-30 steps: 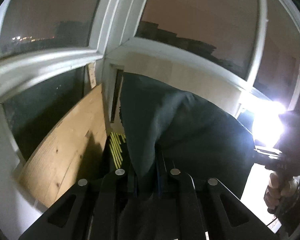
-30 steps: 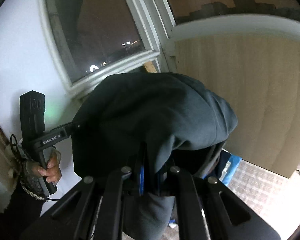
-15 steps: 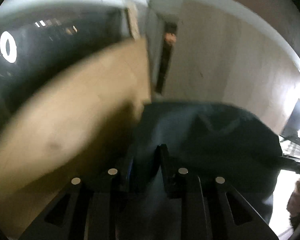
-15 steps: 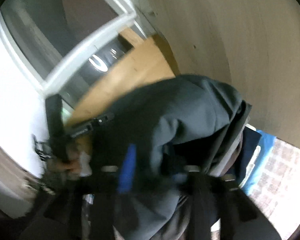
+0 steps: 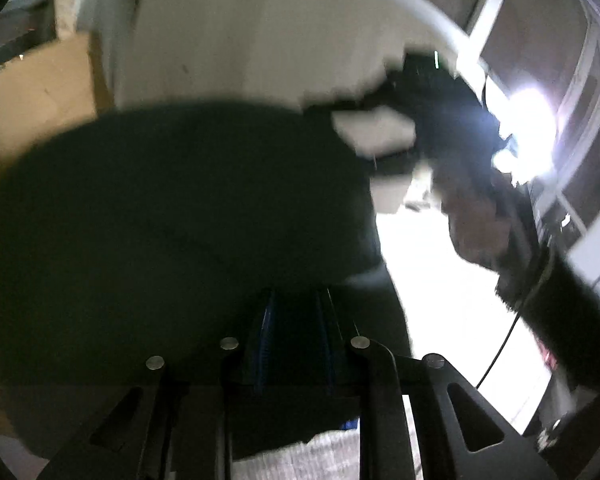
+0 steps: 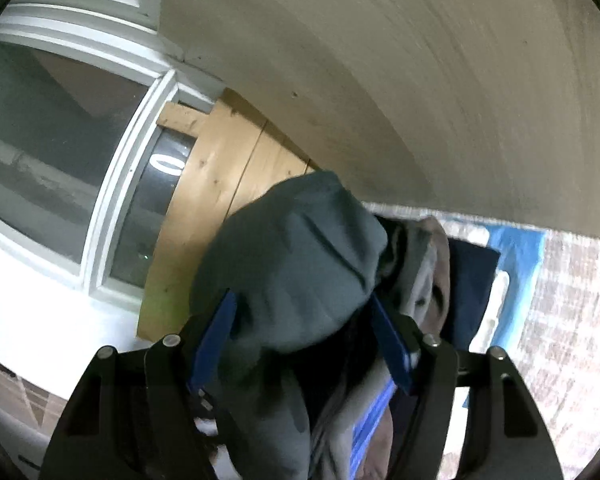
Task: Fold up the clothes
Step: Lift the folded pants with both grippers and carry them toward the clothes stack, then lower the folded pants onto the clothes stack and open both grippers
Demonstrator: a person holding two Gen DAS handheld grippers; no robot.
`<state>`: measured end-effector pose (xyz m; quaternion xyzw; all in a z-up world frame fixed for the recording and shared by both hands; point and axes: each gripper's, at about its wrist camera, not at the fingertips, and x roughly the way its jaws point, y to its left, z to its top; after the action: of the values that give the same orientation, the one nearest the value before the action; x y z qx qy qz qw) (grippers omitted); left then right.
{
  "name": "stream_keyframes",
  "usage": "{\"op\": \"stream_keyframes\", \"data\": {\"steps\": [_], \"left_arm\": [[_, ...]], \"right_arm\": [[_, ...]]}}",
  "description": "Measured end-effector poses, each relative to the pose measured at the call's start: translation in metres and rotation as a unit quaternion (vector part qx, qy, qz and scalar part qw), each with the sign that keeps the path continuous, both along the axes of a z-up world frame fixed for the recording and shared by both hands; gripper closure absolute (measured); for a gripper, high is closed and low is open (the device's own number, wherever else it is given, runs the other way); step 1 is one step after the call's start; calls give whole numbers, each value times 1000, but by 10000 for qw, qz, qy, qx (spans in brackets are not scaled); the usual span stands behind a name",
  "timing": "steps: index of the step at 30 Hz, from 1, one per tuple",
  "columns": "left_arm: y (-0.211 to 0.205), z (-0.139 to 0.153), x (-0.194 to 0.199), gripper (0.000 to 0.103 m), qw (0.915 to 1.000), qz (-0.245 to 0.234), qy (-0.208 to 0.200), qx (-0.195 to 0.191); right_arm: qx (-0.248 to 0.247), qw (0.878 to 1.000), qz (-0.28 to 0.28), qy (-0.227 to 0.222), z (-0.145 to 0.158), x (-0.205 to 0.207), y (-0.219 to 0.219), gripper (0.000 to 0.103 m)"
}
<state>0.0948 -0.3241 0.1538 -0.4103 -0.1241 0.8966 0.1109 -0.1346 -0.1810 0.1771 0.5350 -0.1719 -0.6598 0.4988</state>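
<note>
A dark grey-green garment fills most of the blurred left wrist view. My left gripper is shut on its edge, the blue pads close together with cloth between them. In the right wrist view the same garment drapes loosely between the spread blue pads of my right gripper, which is open. The right gripper and the hand holding it show at the right of the left wrist view, above the cloth.
A pale board wall and a leaning wooden board stand ahead. White-framed windows are to the left. Folded dark-blue clothes and a blue bag lie on a brick-patterned surface. A bright lamp glares at right.
Both grippers swung downward from the windows toward the boards and the surface. The right gripper's jaws opened, letting go of the garment. The left stayed shut on it.
</note>
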Motion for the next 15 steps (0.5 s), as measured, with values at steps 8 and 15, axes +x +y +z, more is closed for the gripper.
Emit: {"op": "stream_keyframes", "data": {"steps": [8, 15], "left_arm": [[-11, -15, -6, 91, 9999, -37, -116, 109], [0, 6, 1, 91, 9999, -52, 80, 137]], "right_arm": [[1543, 9188, 66, 3633, 34, 58, -34, 81], [737, 9653, -719, 2400, 42, 34, 22, 48]]}}
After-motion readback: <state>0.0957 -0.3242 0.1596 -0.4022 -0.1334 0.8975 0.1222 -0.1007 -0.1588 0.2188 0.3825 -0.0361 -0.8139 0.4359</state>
